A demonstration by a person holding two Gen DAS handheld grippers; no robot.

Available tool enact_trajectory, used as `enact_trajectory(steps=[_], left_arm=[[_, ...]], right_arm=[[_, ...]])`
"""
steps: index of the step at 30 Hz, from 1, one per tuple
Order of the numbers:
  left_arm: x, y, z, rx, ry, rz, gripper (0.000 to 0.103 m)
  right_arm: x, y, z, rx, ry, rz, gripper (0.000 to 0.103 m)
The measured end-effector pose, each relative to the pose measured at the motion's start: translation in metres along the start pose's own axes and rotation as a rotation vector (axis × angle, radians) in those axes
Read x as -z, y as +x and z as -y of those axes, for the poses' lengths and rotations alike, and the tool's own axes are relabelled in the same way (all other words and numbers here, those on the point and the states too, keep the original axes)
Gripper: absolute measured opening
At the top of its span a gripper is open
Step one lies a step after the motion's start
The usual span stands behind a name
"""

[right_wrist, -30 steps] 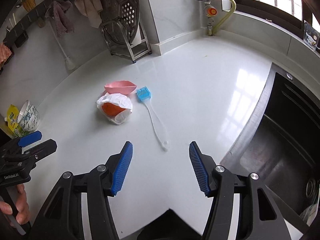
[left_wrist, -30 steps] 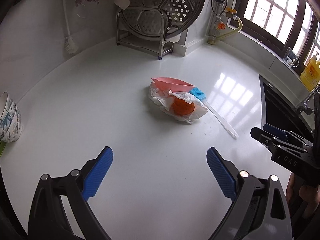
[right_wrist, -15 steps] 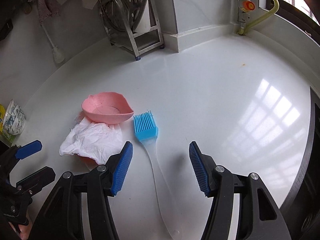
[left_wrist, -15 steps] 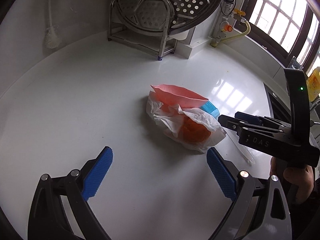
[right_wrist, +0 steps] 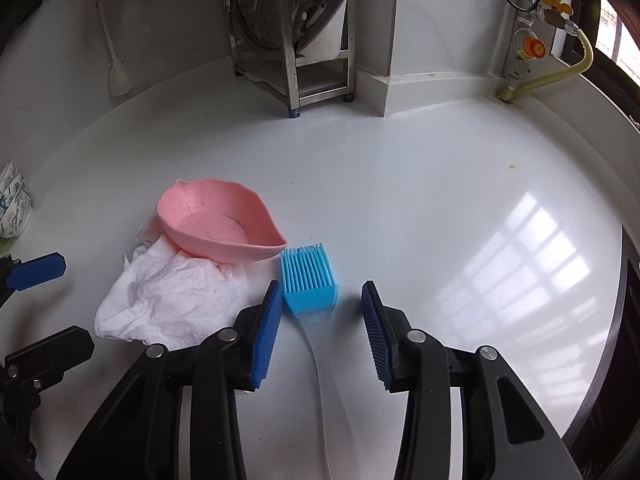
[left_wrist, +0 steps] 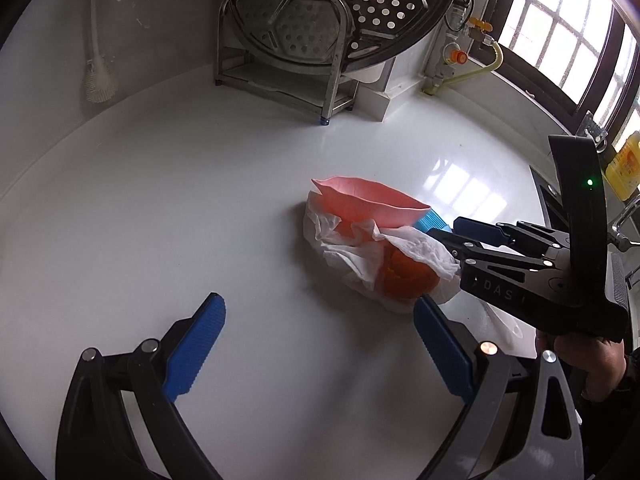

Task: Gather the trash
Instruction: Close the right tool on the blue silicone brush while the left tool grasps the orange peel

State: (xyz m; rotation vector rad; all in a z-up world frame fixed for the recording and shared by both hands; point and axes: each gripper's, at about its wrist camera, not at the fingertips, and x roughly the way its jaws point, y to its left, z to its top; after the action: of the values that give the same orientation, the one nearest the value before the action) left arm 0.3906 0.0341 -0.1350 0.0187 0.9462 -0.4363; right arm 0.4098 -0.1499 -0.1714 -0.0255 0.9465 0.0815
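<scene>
Nothing is collected yet: the crumpled tissue (right_wrist: 168, 300) is left on the table (right_wrist: 420, 200), and both hand-held grippers are spread, ungrasping.

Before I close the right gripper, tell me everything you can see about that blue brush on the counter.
The blue brush is a pastry-style brush: a head of light-blue, silicone-looking bristles on a solid blue collar, then a long clear, plastic-looking handle running back toward the camera. It lies flat on the white counter, bristles pointing away, their tips beside the pink bowl. The right gripper is open, its fingers straddling the collar; contact is unclear. In the left view it is mostly hidden.
</scene>
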Motion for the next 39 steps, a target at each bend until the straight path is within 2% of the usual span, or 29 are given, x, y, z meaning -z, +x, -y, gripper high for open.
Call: enact_trajectory(steps=[4,11,15,21,25,28,32,35,38,39], left_arm=[[-0.001,0.009,0.003,0.007,0.004,-0.011,0.093],[-0.001,0.014,0.021,0.022,0.047,0.006,0.093],[-0.006,0.026,0.033,0.029,0.079,-0.013,0.093],[-0.01,0.031,0.046,0.002,0.116,0.008,0.093],[-0.009,0.038,0.048,-0.055,0.15,0.018,0.094],[-0.005,0.032,0.047,-0.059,0.155,0.041,0.091],[-0.003,0.027,0.053,-0.039,0.172,0.046,0.07],[-0.002,0.024,0.057,-0.003,0.181,0.035,0.043],[0.0,0.02,0.058,0.015,0.187,0.034,0.03],[0.0,0.019,0.056,0.028,0.181,0.03,0.028]], right_arm=[[0.0,-0.001,0.014,0.009,0.044,0.001,0.03],[0.01,-0.009,0.041,0.037,0.109,0.0,0.03],[0.02,-0.016,0.047,0.06,0.108,0.0,0.03],[0.03,-0.024,0.058,0.057,0.154,0.005,0.03],[0.032,-0.025,0.06,0.057,0.166,0.013,0.03],[0.033,-0.025,0.059,0.061,0.164,0.019,0.03],[0.033,-0.025,0.057,0.06,0.166,0.023,0.03],[0.033,-0.026,0.056,0.055,0.17,0.023,0.03],[0.033,-0.026,0.056,0.051,0.167,0.022,0.03],[0.033,-0.026,0.056,0.051,0.165,0.021,0.03]])
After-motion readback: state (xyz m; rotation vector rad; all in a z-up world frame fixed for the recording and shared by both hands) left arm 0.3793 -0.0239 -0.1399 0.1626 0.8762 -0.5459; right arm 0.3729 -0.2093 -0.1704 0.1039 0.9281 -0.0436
